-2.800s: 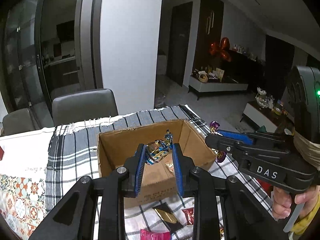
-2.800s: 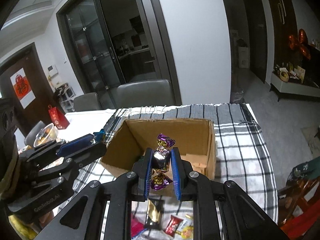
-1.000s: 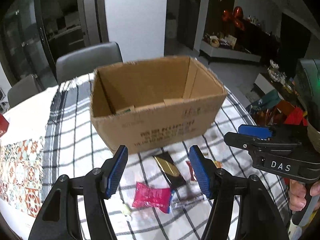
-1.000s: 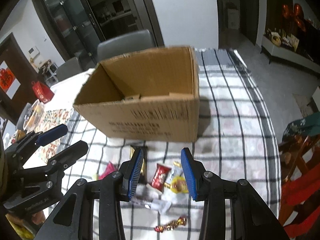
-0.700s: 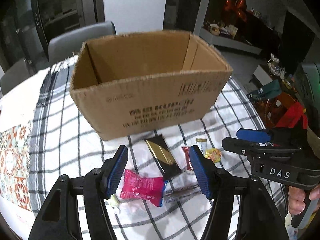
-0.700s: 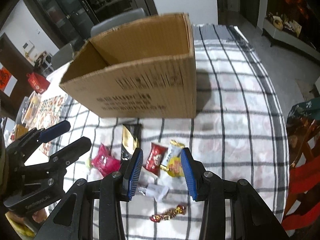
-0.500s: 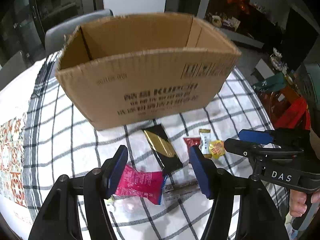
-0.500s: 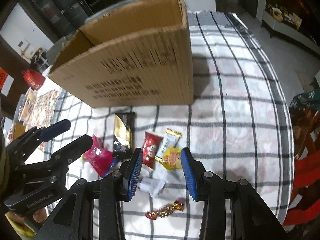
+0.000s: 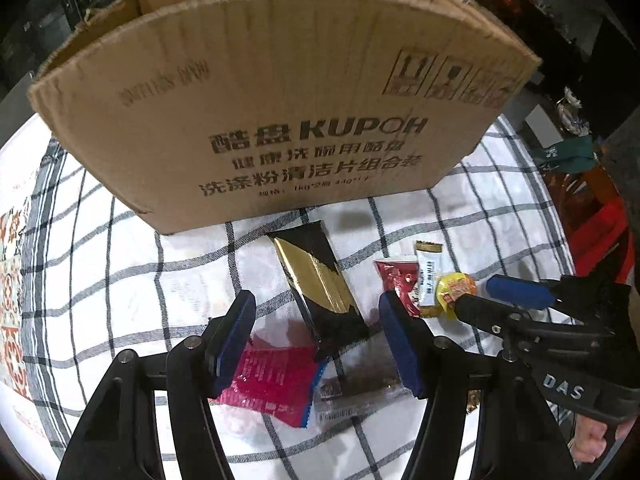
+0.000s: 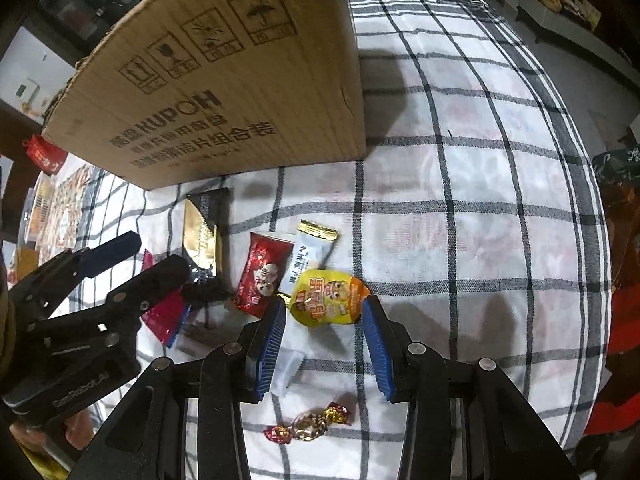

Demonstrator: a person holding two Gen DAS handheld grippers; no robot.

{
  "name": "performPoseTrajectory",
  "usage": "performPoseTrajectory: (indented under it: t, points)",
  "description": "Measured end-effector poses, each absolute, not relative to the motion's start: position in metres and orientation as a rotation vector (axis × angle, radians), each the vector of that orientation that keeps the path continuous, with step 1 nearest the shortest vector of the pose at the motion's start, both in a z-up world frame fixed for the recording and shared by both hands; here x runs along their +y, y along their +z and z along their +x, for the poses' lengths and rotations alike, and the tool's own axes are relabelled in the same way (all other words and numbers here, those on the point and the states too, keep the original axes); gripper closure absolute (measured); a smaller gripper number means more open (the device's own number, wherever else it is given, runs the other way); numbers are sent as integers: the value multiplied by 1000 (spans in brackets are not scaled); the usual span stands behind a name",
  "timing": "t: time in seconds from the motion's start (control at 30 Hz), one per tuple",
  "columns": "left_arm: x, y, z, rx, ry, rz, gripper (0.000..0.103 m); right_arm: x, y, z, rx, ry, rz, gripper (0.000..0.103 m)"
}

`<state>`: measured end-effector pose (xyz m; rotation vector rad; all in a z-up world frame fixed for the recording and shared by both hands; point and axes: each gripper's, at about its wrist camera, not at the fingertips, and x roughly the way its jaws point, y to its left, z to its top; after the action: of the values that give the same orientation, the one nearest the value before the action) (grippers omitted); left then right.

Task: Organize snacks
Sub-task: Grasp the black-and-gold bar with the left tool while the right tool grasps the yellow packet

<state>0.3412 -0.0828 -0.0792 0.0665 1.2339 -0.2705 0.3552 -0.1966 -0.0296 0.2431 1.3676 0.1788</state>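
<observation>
Snacks (image 10: 325, 298) lie on the checked tabletop (image 10: 460, 184) before a box (image 9: 280, 120), both grippers' (image 9: 316, 320) (image 10: 324, 336) jaws open and empty.

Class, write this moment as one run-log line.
left gripper: open over black-gold bar | right gripper: open over yellow snack | box: behind

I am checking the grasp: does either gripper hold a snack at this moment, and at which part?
Nothing is held. The left gripper stands open above the black-and-gold foil packet; the right gripper stands open beside the yellow cartoon-printed snack packet.
</observation>
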Motion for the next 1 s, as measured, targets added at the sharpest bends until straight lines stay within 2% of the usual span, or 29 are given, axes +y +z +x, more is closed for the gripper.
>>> performPoseTrajectory:
  t: [0.77,0.83,1.0]
  points:
    - [-94,-124,367,1328,-208,61,40,-186,-48,369,1397,180,204,62]
    - [-97,-125,367,1323,-201,77,42,-184,-48,368,1393,187,193,62]
    - [-105,-124,365,1304,-195,104,65,-179,-46,365,1376,192,184,68]
